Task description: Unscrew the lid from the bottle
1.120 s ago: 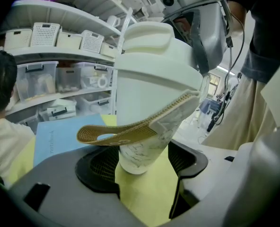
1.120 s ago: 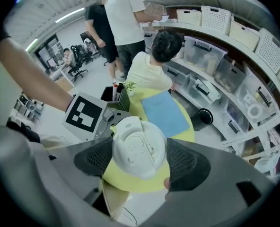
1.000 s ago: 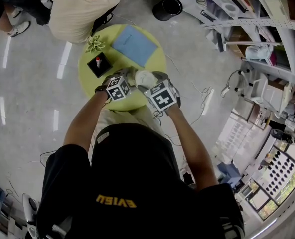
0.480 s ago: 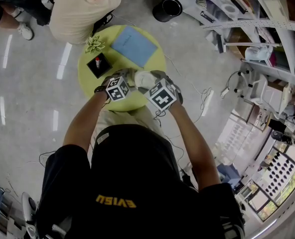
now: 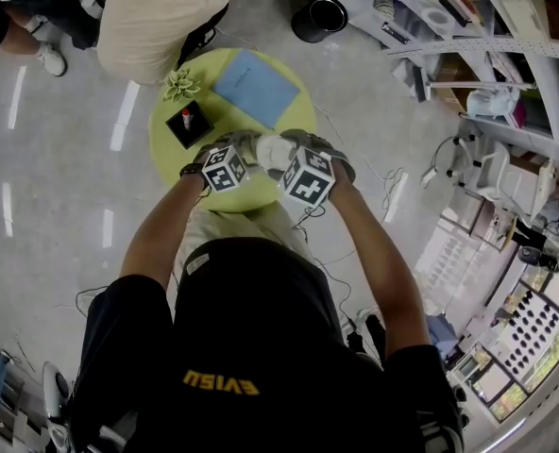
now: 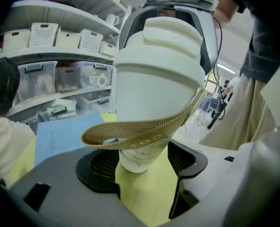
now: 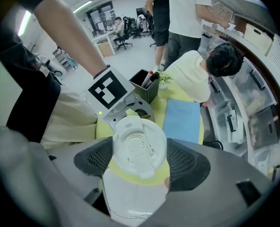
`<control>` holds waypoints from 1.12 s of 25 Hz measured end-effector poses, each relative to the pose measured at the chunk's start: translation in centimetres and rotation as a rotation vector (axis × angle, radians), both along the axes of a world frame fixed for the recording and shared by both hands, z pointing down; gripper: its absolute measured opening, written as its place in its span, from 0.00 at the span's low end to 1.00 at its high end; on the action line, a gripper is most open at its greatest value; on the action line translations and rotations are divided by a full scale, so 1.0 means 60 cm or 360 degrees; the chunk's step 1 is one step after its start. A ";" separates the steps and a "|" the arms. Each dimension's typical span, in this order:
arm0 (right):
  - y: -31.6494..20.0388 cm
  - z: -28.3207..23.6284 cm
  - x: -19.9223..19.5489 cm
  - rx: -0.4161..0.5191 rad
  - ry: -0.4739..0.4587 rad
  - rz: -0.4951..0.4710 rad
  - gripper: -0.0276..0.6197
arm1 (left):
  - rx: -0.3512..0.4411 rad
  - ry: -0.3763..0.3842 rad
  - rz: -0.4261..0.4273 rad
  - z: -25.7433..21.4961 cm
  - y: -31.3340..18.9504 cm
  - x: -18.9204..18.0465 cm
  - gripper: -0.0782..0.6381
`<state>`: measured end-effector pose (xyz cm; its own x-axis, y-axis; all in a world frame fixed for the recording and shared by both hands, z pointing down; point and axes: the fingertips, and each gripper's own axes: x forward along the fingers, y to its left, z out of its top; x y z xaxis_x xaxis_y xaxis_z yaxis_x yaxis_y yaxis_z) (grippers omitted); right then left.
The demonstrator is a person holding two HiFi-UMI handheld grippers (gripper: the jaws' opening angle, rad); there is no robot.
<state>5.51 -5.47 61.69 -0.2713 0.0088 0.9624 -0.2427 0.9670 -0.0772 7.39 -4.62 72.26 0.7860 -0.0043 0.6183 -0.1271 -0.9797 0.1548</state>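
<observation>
Bottle [image 5: 274,149] aloft over the yellow tabletop [image 5: 169,135] in the head view, pinned between left claw [image 5: 249,151] and right claw [image 5: 294,159].

In the left gripper view, pads closed on the pale body near its base, with a woven strap [image 6: 140,134] looping across in front. Hold firm here without rolling; probably the anchor for the twist.

In the right gripper view, pads clamped on both sides of the white lid [image 7: 139,148] from above. Turn about the bottle's own axis, squeeze evenly, and avoid tilting, so as not to bind the threads.
</observation>
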 end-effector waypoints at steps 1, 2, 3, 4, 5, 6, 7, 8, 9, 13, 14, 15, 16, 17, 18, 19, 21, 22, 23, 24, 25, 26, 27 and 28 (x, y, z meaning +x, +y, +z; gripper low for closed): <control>0.001 0.000 0.000 0.0009 0.0001 -0.0044 0.59 | -0.0001 0.0000 0.0001 0.000 0.000 0.000 0.58; 0.003 0.001 -0.001 0.0018 0.0001 -0.0089 0.59 | -0.0002 -0.0002 0.0004 0.001 0.000 -0.001 0.58; 0.002 0.001 -0.002 0.0025 -0.0001 -0.0124 0.59 | -0.0002 -0.0006 0.0008 0.001 -0.002 -0.002 0.58; 0.000 0.002 -0.002 0.0030 -0.0009 -0.0139 0.59 | 0.0000 -0.0015 0.0010 0.002 -0.005 -0.002 0.58; -0.003 0.004 -0.002 0.0034 -0.0022 -0.0132 0.59 | 0.0002 -0.0031 0.0010 0.003 -0.008 -0.001 0.58; -0.004 0.005 -0.002 0.0038 -0.0040 -0.0102 0.60 | -0.0002 -0.0057 0.0005 0.006 -0.007 -0.002 0.58; -0.002 0.007 -0.001 0.0041 -0.0063 -0.0039 0.60 | -0.0015 -0.0095 -0.0008 0.010 -0.001 -0.004 0.58; 0.000 0.007 0.000 0.0045 -0.0095 0.0064 0.63 | -0.0034 -0.0141 -0.0033 0.015 0.006 -0.009 0.58; -0.002 0.005 0.001 0.0054 -0.0138 0.0201 0.72 | -0.0052 -0.0181 -0.0073 0.019 0.009 -0.017 0.60; -0.015 -0.004 0.004 0.0144 -0.0304 0.0784 0.78 | -0.0113 -0.0219 -0.0293 0.007 0.003 -0.061 0.65; -0.016 -0.001 0.003 0.0169 -0.0306 0.0875 0.78 | -0.0122 -0.0229 -0.0316 0.003 0.008 -0.075 0.65; -0.016 0.002 0.001 0.0191 -0.0292 0.0946 0.78 | -0.0124 -0.0243 -0.0325 -0.001 0.016 -0.089 0.64; -0.017 0.005 -0.001 0.0213 -0.0269 0.1000 0.78 | -0.0125 -0.0258 -0.0327 -0.006 0.025 -0.104 0.64; -0.019 0.009 -0.001 0.0231 -0.0244 0.1044 0.78 | -0.0125 -0.0266 -0.0328 -0.013 0.034 -0.117 0.64; -0.020 0.011 -0.001 0.0241 -0.0221 0.1078 0.78 | -0.0125 -0.0267 -0.0333 -0.022 0.041 -0.129 0.64; -0.019 0.014 0.001 0.0241 -0.0202 0.1100 0.78 | -0.0124 -0.0262 -0.0343 -0.032 0.048 -0.139 0.64; -0.018 0.017 0.003 0.0247 -0.0168 0.1101 0.77 | -0.0126 -0.0246 -0.0375 -0.051 0.059 -0.158 0.64; -0.019 0.019 0.004 0.0262 -0.0149 0.1084 0.77 | -0.0128 -0.0240 -0.0391 -0.057 0.063 -0.167 0.64; -0.020 0.022 0.006 0.0283 -0.0128 0.1063 0.76 | -0.0130 -0.0234 -0.0403 -0.063 0.067 -0.175 0.64; -0.021 0.026 0.007 0.0306 -0.0105 0.1039 0.76 | -0.0132 -0.0227 -0.0412 -0.067 0.070 -0.182 0.64; -0.021 0.031 0.008 0.0323 -0.0087 0.1018 0.76 | -0.0133 -0.0217 -0.0423 -0.072 0.074 -0.188 0.64; -0.019 0.036 0.007 0.0331 -0.0076 0.1000 0.76 | -0.0134 -0.0204 -0.0442 -0.077 0.076 -0.194 0.64; -0.018 0.042 0.005 0.0331 -0.0074 0.0985 0.76 | -0.0133 -0.0186 -0.0470 -0.084 0.077 -0.201 0.64; -0.017 0.046 0.003 0.0333 -0.0077 0.0970 0.76 | -0.0125 -0.0164 -0.0501 -0.093 0.075 -0.206 0.64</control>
<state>5.68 -6.49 64.45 -0.2113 -0.3470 0.9137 -0.7542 0.6525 0.0734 -4.96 -0.14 66.66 0.6872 -0.1860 0.7023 -0.4404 -0.8755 0.1990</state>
